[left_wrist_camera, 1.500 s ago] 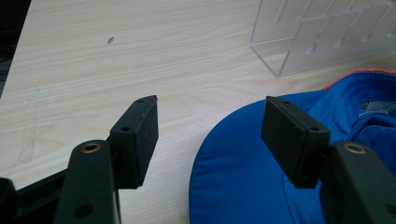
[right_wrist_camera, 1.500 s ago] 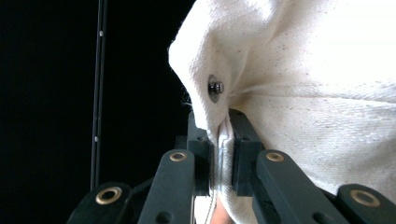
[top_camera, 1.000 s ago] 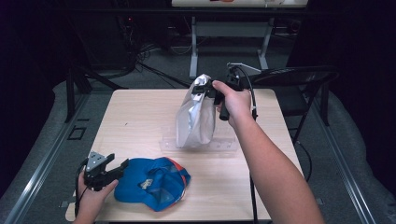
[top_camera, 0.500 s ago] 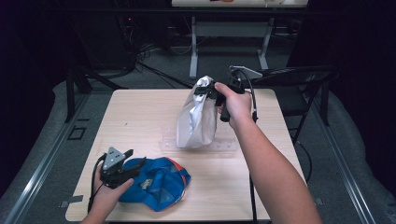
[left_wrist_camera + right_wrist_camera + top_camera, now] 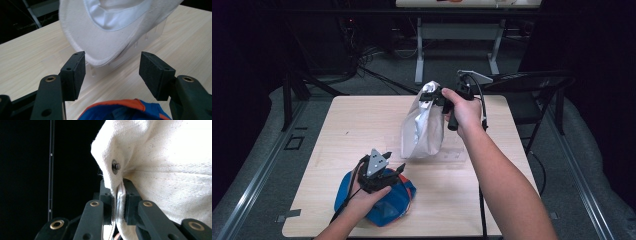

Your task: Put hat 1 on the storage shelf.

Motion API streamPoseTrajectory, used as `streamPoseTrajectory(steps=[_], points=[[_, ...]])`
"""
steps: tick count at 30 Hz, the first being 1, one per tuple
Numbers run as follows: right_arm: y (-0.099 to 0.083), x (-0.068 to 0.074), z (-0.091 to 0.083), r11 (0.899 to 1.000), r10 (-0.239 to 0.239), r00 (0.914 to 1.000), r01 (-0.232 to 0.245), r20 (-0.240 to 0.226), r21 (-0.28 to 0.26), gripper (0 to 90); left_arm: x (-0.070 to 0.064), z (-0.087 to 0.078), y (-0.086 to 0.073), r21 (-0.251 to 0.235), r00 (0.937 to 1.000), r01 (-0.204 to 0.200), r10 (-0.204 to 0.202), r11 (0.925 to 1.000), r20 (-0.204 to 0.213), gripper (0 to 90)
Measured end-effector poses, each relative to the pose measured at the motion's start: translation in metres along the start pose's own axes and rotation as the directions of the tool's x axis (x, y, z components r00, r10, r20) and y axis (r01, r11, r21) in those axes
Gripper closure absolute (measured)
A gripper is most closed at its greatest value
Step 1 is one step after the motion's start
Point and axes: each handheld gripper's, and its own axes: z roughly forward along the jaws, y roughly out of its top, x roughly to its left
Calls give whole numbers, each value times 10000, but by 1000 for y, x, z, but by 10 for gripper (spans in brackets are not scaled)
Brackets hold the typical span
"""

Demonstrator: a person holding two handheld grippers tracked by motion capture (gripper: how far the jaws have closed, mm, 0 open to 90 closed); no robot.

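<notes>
A white cap (image 5: 422, 127) hangs by its back edge from my right gripper (image 5: 428, 96), which is shut on the fabric. Its brim reaches down to a clear plastic stand (image 5: 454, 156) on the table. In the right gripper view the jaws of the right gripper (image 5: 119, 200) pinch a fold of the white cap (image 5: 170, 170) just below a metal rivet (image 5: 115, 166). My left gripper (image 5: 394, 161) is open above a blue and orange cap (image 5: 377, 210) at the front left. In the left gripper view the left gripper (image 5: 112, 72) points at the white cap's brim (image 5: 107, 32), with the blue cap (image 5: 122, 110) below it.
The wooden table (image 5: 357, 125) has bare surface at its left and back. A black folding chair (image 5: 532, 85) stands off the table's right rear corner. Cables and a desk frame (image 5: 457, 35) sit on the floor behind.
My left gripper has moved right and forward, from beside the blue cap to above it, and now faces the white cap. The right gripper has kept the white cap nearly still.
</notes>
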Motion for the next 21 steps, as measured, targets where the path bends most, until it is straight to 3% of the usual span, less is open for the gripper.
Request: streamPoseTrajectory(steps=[8,13,17,21], points=[[-2,2,2,10000,-79,10000,79,5,43,808,-10,18,4,288,9979,-357,371,9990,-529,441],[-3,3,3,9999,-104,9999,104,-3,78,808,-10,23,2,602,9964,-507,545,9969,-643,566],[-4,4,5,9998,-157,9999,157,-13,119,808,-6,23,0,652,9982,-334,365,9973,-482,705],[-5,6,6,9996,-239,9997,239,5,163,807,0,20,-2,495,9991,-213,231,9985,-360,753]])
